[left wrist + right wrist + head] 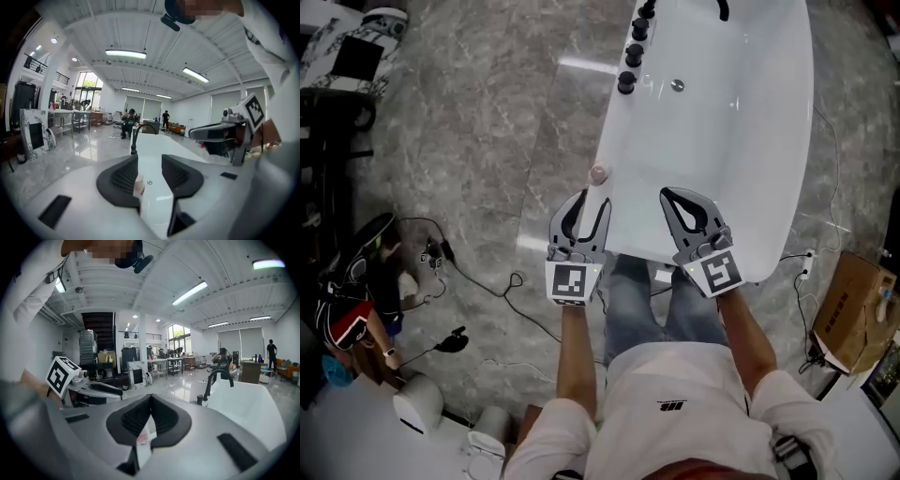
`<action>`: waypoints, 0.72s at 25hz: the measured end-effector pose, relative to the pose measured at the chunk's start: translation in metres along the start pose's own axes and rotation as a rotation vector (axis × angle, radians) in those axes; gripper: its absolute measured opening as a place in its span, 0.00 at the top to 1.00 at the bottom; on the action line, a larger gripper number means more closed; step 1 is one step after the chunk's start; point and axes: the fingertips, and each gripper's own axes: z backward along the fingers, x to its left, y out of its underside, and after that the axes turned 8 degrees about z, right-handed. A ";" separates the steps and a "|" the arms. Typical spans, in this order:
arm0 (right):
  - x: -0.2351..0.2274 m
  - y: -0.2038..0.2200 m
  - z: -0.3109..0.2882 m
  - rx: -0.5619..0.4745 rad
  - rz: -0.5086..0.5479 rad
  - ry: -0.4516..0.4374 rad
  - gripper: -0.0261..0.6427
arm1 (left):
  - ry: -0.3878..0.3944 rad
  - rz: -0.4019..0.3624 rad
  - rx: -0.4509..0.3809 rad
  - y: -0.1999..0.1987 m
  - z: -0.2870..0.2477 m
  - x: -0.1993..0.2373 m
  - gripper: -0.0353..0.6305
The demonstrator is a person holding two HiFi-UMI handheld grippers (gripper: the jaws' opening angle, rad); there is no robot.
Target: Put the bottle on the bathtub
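Left gripper (593,199) spread open either side of the bottle (597,187), upright at the tub's (769,141) near-left rim. Right gripper (667,197) pinched tip to tip over the tub's near end. Only from the head view, the pink cap; only from the left gripper view, the bottle close by the left jaw.

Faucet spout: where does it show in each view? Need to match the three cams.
Head view: black faucet spout at the top edge, right of centre.
Left gripper view: spout just left of centre, mid-height.
Right gripper view: spout right of centre, mid-height.
Shared landmark: the white bathtub that carries it.
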 end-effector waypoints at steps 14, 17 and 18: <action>0.012 -0.132 0.086 -0.095 0.061 0.017 0.97 | 0.038 -0.084 -0.168 -0.149 0.086 -0.082 0.93; 0.016 -0.145 0.098 -0.104 0.070 0.015 0.97 | 0.029 -0.088 -0.178 -0.158 0.100 -0.089 0.94; 0.019 -0.148 0.100 -0.106 0.073 0.015 0.97 | 0.024 -0.087 -0.180 -0.160 0.105 -0.090 0.94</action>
